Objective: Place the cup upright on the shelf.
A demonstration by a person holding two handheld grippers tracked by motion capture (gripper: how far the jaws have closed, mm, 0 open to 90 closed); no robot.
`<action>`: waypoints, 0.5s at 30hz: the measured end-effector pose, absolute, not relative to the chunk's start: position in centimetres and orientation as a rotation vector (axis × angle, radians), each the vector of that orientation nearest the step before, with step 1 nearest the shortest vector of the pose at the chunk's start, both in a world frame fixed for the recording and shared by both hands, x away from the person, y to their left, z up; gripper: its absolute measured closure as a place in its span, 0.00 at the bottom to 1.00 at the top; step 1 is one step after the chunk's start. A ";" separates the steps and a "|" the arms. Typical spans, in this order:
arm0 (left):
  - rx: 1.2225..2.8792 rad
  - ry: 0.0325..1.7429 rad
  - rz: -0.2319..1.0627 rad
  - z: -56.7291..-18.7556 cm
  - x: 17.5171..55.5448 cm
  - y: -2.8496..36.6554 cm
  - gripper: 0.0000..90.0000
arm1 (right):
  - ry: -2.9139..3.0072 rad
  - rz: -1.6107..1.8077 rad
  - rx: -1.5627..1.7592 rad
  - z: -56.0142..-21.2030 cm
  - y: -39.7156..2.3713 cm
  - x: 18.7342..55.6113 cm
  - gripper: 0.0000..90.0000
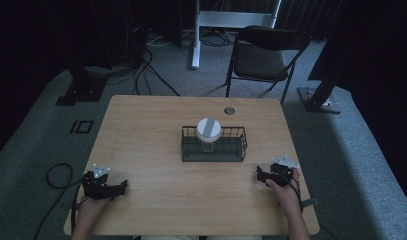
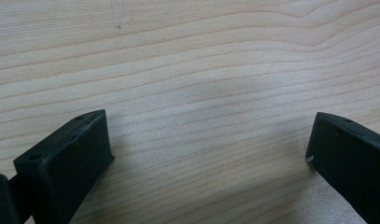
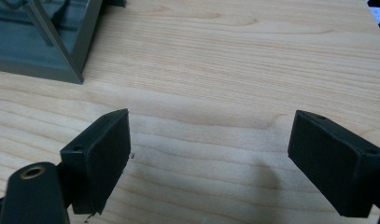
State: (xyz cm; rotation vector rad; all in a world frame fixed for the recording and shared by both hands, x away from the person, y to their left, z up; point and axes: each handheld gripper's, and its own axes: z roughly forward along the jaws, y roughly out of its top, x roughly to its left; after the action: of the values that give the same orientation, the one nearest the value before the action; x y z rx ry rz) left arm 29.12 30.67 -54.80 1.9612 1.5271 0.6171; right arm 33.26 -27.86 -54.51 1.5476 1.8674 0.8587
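jar (image 1: 208,134) in basket (image 1: 214,156) sits well ahead of both grippers' wide-open, empty jaws.

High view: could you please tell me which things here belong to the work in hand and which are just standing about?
In the job:
- clear jar with a white lid
- dark wire basket holding it
- left gripper, open
- right gripper, open

Standing about:
- black folding chair
- white desk frame
- floor cables

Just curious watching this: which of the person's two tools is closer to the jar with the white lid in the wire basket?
The right tool is closer, toward the near right of the jar. The left tool rests farther off, toward the near left table corner. Both are open.
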 end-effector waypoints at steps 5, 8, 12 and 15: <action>1.961 1.527 0.617 -54.8 29.1 30.7 0.00 | 1.875 0.843 1.552 -54.7 -27.9 33.3 0.14; 1.961 1.527 0.617 -54.8 29.1 30.7 0.00 | 1.873 0.834 1.567 -54.8 -28.1 33.3 0.14; 1.961 1.527 0.617 -54.8 29.1 30.7 0.00 | 1.880 0.810 1.588 -55.0 -28.4 33.4 0.14; 1.961 1.527 0.617 -54.8 29.1 30.7 0.00 | 1.880 0.797 1.595 -55.0 -28.5 33.4 0.14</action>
State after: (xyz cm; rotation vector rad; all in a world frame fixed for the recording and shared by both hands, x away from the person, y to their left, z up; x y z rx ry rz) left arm 29.12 30.67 -54.80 1.9610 1.5272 0.6170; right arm 33.35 -28.48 -55.04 1.5952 1.8801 0.7974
